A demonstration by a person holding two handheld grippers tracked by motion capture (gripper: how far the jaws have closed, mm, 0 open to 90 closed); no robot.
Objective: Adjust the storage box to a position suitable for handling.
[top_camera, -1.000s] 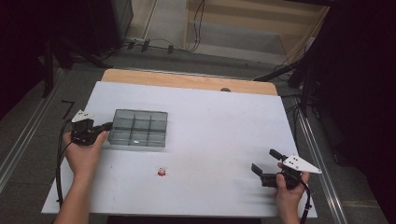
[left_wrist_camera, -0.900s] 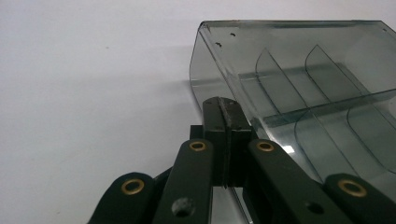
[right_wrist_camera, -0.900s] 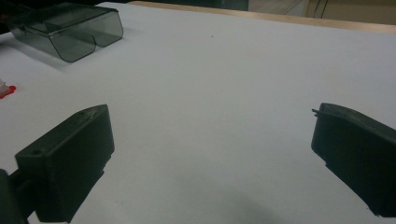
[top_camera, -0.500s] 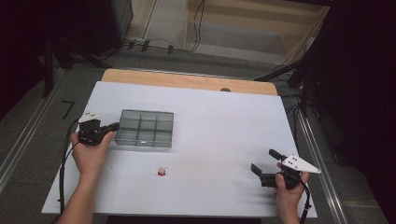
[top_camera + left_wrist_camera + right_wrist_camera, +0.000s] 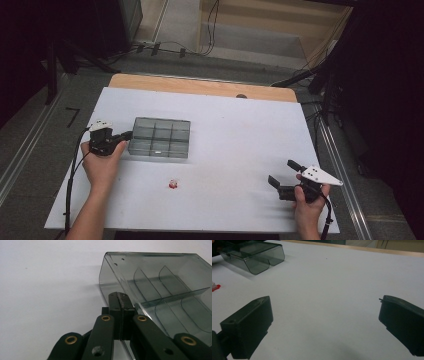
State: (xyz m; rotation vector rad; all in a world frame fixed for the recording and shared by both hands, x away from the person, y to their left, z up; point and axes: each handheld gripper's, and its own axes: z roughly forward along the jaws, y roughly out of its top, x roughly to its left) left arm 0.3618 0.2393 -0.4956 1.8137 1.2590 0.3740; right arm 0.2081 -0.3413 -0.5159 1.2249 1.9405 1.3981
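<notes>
A clear smoky plastic box (image 5: 160, 137) with several compartments lies on the white table (image 5: 240, 130), left of centre. My left gripper (image 5: 127, 135) is at its left wall. In the left gripper view the jaws (image 5: 119, 296) are pressed together with the box's (image 5: 162, 290) thin side wall pinched between them. My right gripper (image 5: 283, 172) rests near the front right edge, jaws wide apart with nothing between them (image 5: 324, 320). A small red and white thing (image 5: 173, 184) lies on the table in front of the box, also at the left edge of the right gripper view (image 5: 215, 287).
A wooden strip (image 5: 200, 86) runs along the table's far edge. Cables and dark stands lie on the floor beyond it. The box (image 5: 254, 255) sits far from the right gripper, with bare white table between them.
The left hand and the box have slid together a little to the right across the table. The right hand and gripper have stayed put.
</notes>
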